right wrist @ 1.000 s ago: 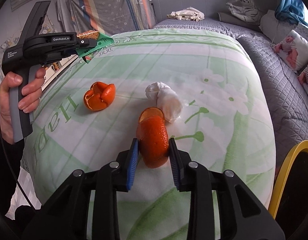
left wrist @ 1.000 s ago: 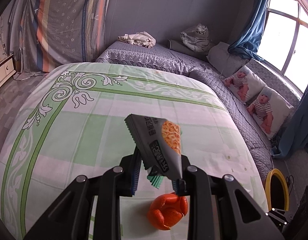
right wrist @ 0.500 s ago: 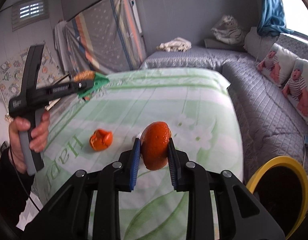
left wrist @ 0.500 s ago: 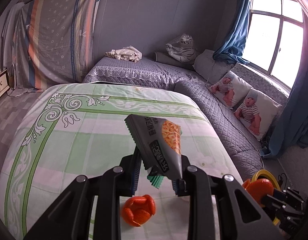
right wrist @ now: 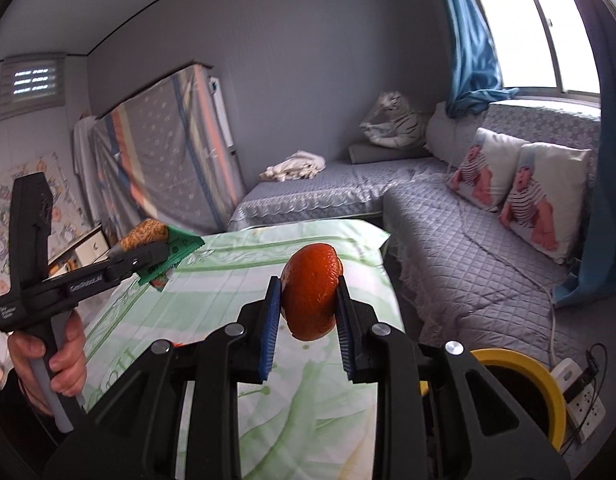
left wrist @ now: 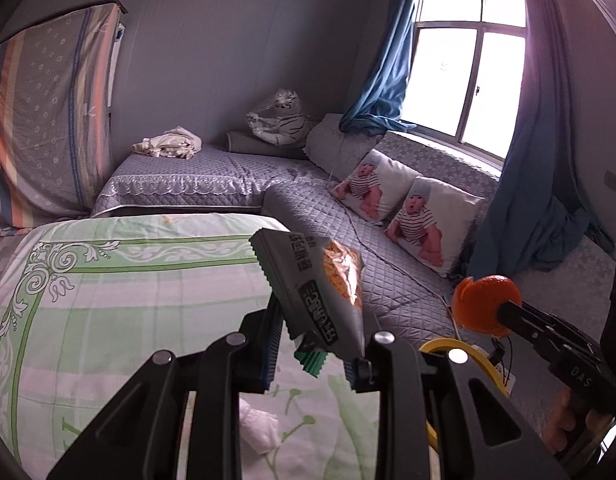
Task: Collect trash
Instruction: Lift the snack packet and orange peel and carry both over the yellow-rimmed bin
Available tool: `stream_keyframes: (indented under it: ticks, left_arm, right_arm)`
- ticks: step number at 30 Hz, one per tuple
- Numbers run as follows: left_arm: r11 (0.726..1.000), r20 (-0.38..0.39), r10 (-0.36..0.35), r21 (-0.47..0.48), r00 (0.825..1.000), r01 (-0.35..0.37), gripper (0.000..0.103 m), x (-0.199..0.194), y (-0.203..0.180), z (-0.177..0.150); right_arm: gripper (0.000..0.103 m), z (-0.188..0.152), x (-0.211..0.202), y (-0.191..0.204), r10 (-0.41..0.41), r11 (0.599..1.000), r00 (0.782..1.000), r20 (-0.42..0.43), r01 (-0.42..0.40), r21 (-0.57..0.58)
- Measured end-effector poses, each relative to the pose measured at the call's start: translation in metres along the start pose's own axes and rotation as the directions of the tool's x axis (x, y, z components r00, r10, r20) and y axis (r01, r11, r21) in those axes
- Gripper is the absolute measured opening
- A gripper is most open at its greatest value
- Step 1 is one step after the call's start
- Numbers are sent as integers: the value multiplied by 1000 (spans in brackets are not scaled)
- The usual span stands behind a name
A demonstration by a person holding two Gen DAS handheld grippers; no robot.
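My left gripper point(left wrist: 314, 354) is shut on a grey and green snack wrapper point(left wrist: 320, 292), held up above the green-patterned table cloth point(left wrist: 128, 296). It also shows in the right wrist view point(right wrist: 156, 256). My right gripper point(right wrist: 308, 328) is shut on an orange peel point(right wrist: 311, 292), raised above the table's right edge; the peel also shows in the left wrist view point(left wrist: 484, 306). A yellow-rimmed bin point(right wrist: 520, 392) stands on the floor to the right below it. A crumpled white tissue point(left wrist: 260, 432) lies on the cloth.
A grey quilted corner sofa point(right wrist: 460, 240) with two baby-print pillows point(right wrist: 520, 192) runs behind and right of the table. A power strip point(right wrist: 580, 400) lies on the floor beside the bin. A covered mattress point(right wrist: 168, 152) leans on the back wall.
Both grippers have risen and swung right toward the bin, each still holding its item. The second orange peel on the cloth has dropped out of view.
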State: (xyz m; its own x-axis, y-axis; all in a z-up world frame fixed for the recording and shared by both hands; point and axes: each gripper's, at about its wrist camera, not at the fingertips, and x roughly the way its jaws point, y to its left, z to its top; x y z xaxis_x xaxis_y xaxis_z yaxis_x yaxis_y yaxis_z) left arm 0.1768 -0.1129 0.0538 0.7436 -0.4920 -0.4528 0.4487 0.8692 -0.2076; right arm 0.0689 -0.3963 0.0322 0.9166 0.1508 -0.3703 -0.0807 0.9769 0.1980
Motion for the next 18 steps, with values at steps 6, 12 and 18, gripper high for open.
stream_keyframes:
  ticks: [6,12,18]
  left_arm:
    - [993,-41,-96,59,995,99,24,23,-54,-7]
    - [979,-117,-172,91,978,183,24,59,-98,-25]
    - [963,-220,-224,102,950,250,24,103,-131,-54]
  right_arm:
    - [24,-7,-18,-51,-109,990,994,23,106,96]
    - [24,-27,-27,-101,-225,959,974,-1,222,176]
    - [25,-53,-27,-144,-278,927,959,-59,283,248]
